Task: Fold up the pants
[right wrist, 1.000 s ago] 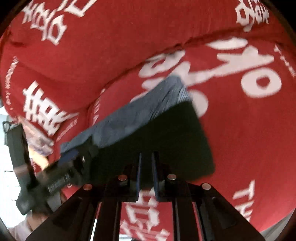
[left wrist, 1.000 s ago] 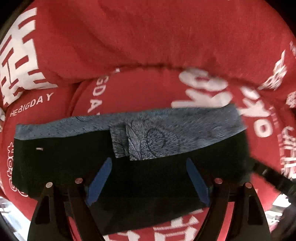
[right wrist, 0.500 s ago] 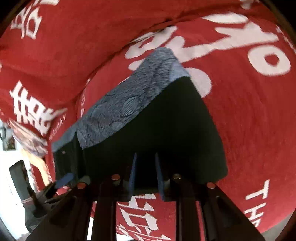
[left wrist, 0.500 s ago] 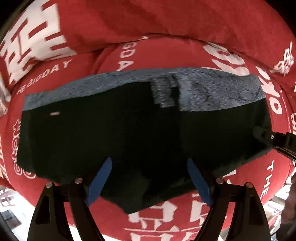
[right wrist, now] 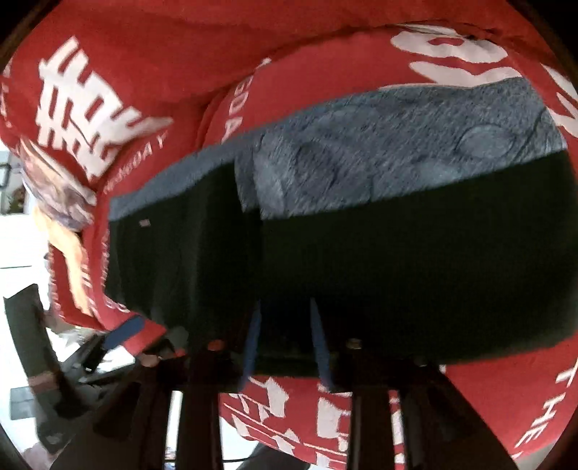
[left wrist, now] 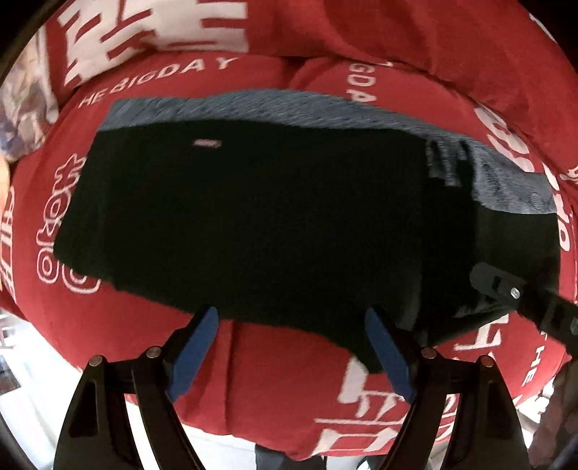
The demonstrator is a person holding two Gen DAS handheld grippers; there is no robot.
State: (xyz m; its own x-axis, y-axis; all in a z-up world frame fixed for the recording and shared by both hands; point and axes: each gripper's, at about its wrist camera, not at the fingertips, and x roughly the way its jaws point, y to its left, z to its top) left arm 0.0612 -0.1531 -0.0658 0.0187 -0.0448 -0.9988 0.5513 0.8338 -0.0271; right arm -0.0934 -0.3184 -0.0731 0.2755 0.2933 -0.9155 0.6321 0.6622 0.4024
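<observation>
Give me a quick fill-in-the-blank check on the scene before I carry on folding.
1. The black fabric pants lie on a cover that is ____ with white lettering.
2. The band along the pants' far edge is ____ in colour.
3. The pads on the left gripper are ____.
4. Of the two grippers, the ____ one stands wider open than the other gripper.

Missing words: red; grey-blue; blue; left

Ahead of the jaws, the red cushion (left wrist: 289, 379) lies bare before the pants (left wrist: 253, 224); beyond them the backrest (left wrist: 415, 29) blocks passage.

L gripper (left wrist: 289, 347) jaws wide; R gripper (right wrist: 285, 343) jaws opening
</observation>
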